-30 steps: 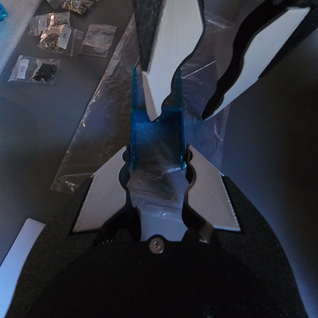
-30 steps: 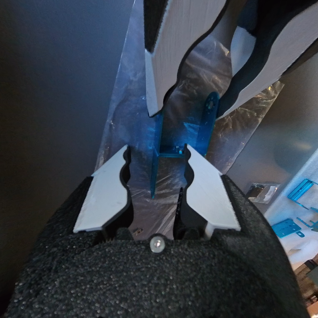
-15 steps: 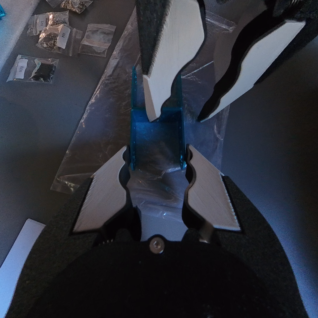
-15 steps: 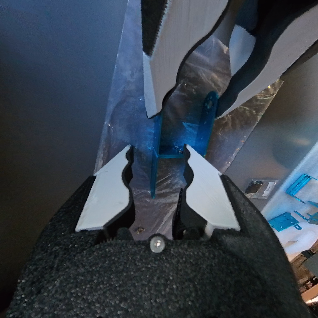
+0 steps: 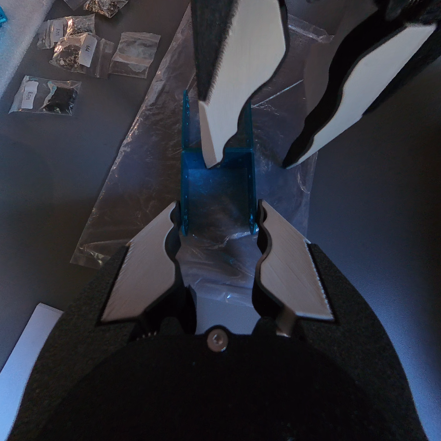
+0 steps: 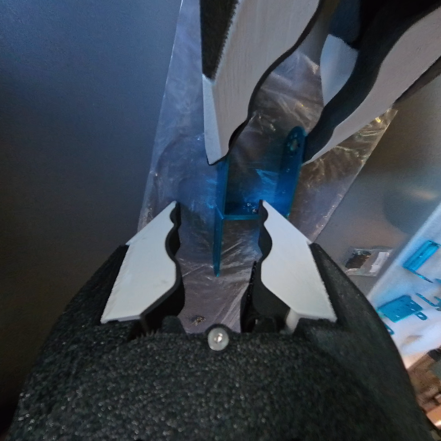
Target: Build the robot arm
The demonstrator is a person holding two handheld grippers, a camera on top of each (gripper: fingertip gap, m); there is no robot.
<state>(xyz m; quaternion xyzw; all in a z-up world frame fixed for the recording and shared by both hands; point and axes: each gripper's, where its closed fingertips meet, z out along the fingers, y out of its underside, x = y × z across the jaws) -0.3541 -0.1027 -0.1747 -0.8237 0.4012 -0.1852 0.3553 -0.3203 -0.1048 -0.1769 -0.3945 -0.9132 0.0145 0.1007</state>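
Note:
A blue metal H-shaped bracket [image 5: 214, 188] rests on a clear plastic bag [image 5: 143, 167] on a dark table. I cannot tell if it is inside the bag. My left gripper [image 5: 218, 206] is shut on the bracket's near end, one fingertip against each outer wall. My right gripper [image 6: 219, 205] faces it from the far end and is open. It straddles one bracket wall [image 6: 218, 238], one finger between the walls and one outside. It also shows at the top of the left wrist view [image 5: 250, 164]. The left gripper shows in the right wrist view [image 6: 261, 162].
Several small clear bags of hardware [image 5: 81, 55] lie at the far left of the table. A white strip [image 5: 19, 358] lies at the near left. In the right wrist view a white sheet [image 6: 405, 274] carries more blue metal parts [image 6: 401, 307]. My right fingertips sit around 4 centimetres from my left ones.
Almost nothing. The right gripper has drifted very slightly over the bracket's far end. The left gripper's hold is the same.

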